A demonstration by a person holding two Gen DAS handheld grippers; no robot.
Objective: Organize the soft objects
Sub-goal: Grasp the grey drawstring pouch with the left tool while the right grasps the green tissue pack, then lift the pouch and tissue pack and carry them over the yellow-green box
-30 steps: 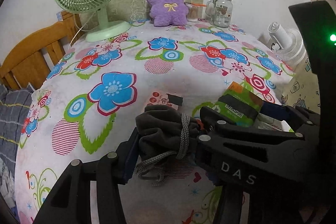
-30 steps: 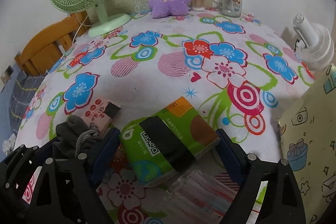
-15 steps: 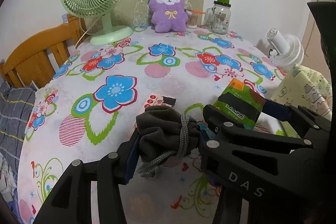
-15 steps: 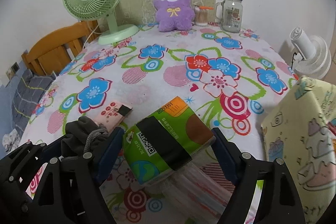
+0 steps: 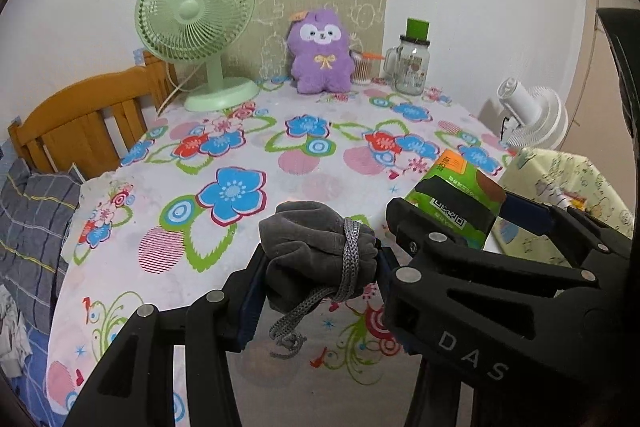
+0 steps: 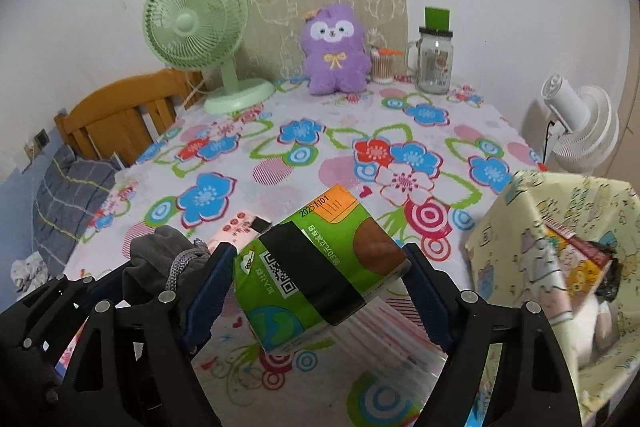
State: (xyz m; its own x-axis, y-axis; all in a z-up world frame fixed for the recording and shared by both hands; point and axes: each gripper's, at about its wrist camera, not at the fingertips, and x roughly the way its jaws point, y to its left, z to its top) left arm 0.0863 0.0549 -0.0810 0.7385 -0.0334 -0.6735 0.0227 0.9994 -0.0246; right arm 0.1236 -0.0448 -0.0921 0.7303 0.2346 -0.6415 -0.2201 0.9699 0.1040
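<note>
Height has been gained over the last second: the grey drawstring pouch [image 5: 320,251], pinched between the closed jaws of the left hand-held gripper [image 5: 320,267], and the green tissue pack [image 6: 316,267], clamped across its width by the right hand-held gripper [image 6: 320,277], are now carried clear of the flowered desk [image 6: 340,147], where a second ago both were low over the cloth. Both soft items are judged lifted and ready for transfer, probably toward the yellow cartoon-print bag [image 6: 560,267] just to the right, while the pink patterned packet [image 6: 240,227] is left lying on the desk
</note>
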